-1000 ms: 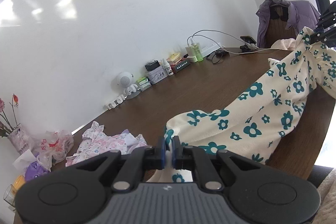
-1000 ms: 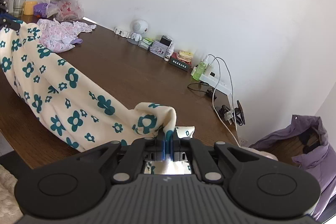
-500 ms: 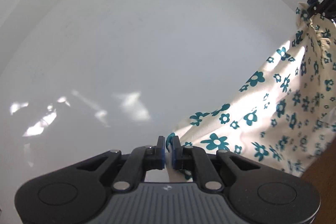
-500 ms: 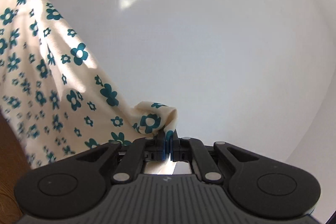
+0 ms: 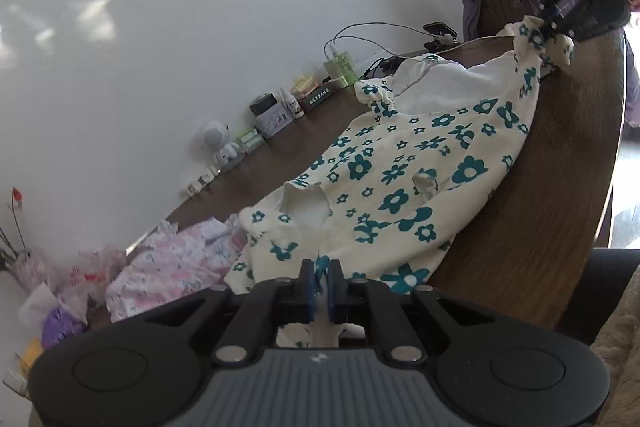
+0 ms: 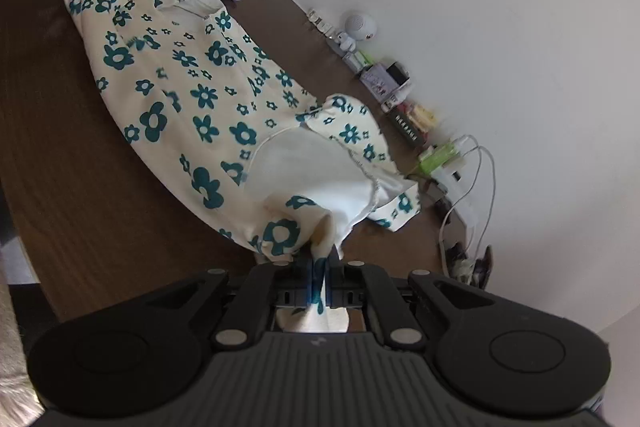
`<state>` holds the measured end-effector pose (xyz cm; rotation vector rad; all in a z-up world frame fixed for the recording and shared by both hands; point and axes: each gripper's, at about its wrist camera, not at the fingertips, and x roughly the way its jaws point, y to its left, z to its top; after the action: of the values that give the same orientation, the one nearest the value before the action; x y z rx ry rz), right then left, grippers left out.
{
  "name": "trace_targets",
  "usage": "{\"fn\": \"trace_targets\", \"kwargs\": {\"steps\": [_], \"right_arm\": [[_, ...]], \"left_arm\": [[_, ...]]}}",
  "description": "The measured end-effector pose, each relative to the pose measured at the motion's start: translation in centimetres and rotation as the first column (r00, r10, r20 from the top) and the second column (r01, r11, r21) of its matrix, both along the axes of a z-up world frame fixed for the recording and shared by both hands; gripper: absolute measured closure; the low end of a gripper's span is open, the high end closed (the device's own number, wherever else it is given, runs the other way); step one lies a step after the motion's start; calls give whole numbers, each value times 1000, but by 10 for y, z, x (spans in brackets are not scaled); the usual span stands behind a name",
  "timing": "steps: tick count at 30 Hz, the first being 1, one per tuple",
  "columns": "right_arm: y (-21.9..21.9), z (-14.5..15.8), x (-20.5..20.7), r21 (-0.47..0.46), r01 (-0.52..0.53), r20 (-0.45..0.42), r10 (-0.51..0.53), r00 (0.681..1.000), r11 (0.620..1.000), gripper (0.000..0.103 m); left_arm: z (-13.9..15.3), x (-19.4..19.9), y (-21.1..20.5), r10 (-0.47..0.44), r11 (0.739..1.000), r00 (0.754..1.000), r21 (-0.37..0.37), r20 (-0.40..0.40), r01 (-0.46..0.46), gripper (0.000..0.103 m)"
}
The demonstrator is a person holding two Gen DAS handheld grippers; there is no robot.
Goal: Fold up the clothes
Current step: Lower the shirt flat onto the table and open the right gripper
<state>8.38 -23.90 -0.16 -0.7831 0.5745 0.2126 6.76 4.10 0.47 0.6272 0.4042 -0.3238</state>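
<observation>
A cream garment (image 5: pixel 400 183) with teal flowers lies spread, rumpled, across the brown table (image 5: pixel 552 211).

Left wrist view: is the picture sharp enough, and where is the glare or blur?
Left wrist view: floral garment reads sharp, sunlit patches on the wall, window glare at the right edge, strong fisheye bending. Right wrist view: bottles and boxes along the wall slightly smeared, garment clear, bright spot top right.

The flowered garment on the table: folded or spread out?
Spread out. The flowered garment lies stretched across the table, its ends pinched by the left gripper and right gripper.
</observation>
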Motion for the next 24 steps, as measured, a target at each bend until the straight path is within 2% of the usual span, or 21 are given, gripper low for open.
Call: {"fn": "trace_targets", "kwargs": {"steps": [1, 3, 4, 5, 6, 11, 14, 16, 18, 19, 21, 24], "right_arm": [[1, -3, -4, 32, 13, -5, -13, 1000, 999, 97], [-1, -3, -11, 75, 44, 10, -45, 999, 996, 85], [-4, -4, -12, 90, 63, 19, -65, 998, 994, 68], [-9, -5, -11, 108, 82, 27, -86, 996, 991, 61], [-15, -5, -10, 127, 105, 27, -109, 994, 986, 60], [-50, -18, -11, 199, 231, -43, -227, 973, 952, 55], [-63, -24, -5, 289, 289, -74, -280, 957, 913, 55], [-70, -24, 3, 349, 321, -100, -306, 947, 881, 57], [-75, -21, 13, 367, 347, -119, -326, 938, 863, 88], [-77, -17, 17, 355, 355, -114, -336, 935, 865, 99], [-79, -8, 25, 324, 365, -92, -355, 930, 873, 99], [-64, 15, 21, 224, 316, 11, -327, 945, 922, 98]], "left_arm": [[1, -2, 0, 5, 1000, 1000, -15, 2, -5, 94], [7, -2, 1, 17, 999, 1000, -49, 4, -17, 89], [12, 2, 2, 21, 997, 1000, -74, -11, -21, 85], [16, 4, 5, 25, 995, 999, -98, -26, -27, 76], [18, 3, 8, 31, 993, 999, -116, -37, -35, 70], [25, 5, 13, 50, 980, 994, -186, -95, -67, 70], [24, 8, 12, 56, 974, 988, -210, -140, -85, 70], [20, 13, 8, 87, 977, 981, -175, -172, -118, 72], [13, 20, 5, 118, 978, 968, -142, -223, -152, 96], [10, 23, 5, 124, 978, 961, -134, -247, -160, 97], [5, 25, 4, 127, 978, 953, -123, -275, -166, 97], [1, 26, 3, 133, 980, 951, -106, -280, -169, 97]]}}
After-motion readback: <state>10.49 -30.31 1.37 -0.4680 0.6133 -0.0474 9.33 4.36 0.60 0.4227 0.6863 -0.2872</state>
